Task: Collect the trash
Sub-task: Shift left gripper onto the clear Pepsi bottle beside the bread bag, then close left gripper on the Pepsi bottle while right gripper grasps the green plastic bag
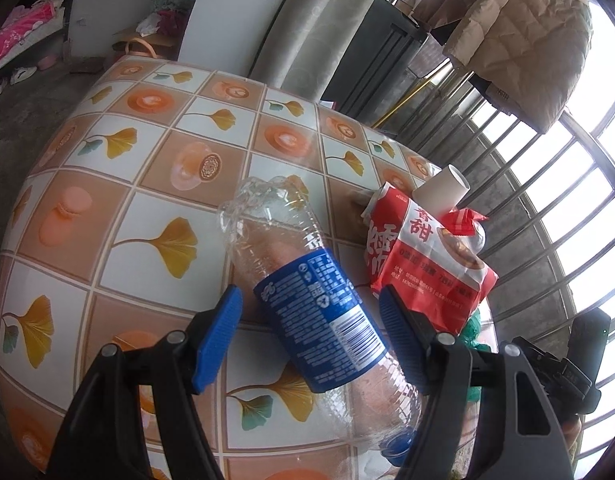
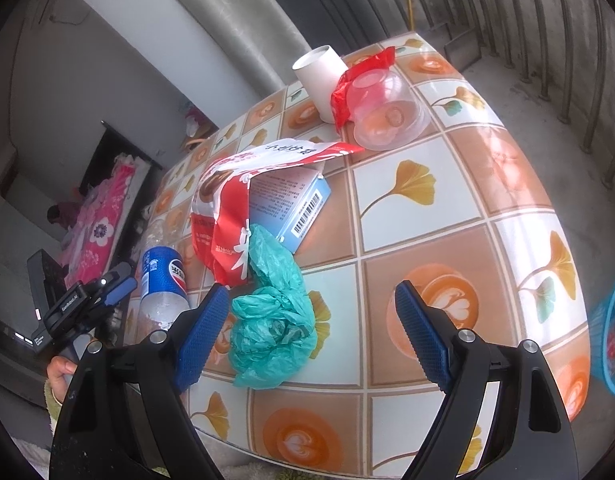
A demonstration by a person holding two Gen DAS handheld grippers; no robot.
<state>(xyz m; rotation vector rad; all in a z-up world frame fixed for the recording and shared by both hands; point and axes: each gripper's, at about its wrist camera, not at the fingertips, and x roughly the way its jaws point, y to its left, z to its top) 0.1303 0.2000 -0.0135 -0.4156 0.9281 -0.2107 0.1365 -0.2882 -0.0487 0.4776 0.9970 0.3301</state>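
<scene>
Tiled table, empty bottle, overturned clear bowl

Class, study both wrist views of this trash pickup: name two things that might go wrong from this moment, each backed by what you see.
1. The left gripper straddles the clear plastic bottle, jaws open. The bottle is round and lies on its side, so it may roll or squirt out as they close.
2. The green plastic bag sits just inside the right gripper, near its left jaw; closing may catch only a loose fold.

Crushed clear bottle lying beside red wrapper, green bag
</scene>
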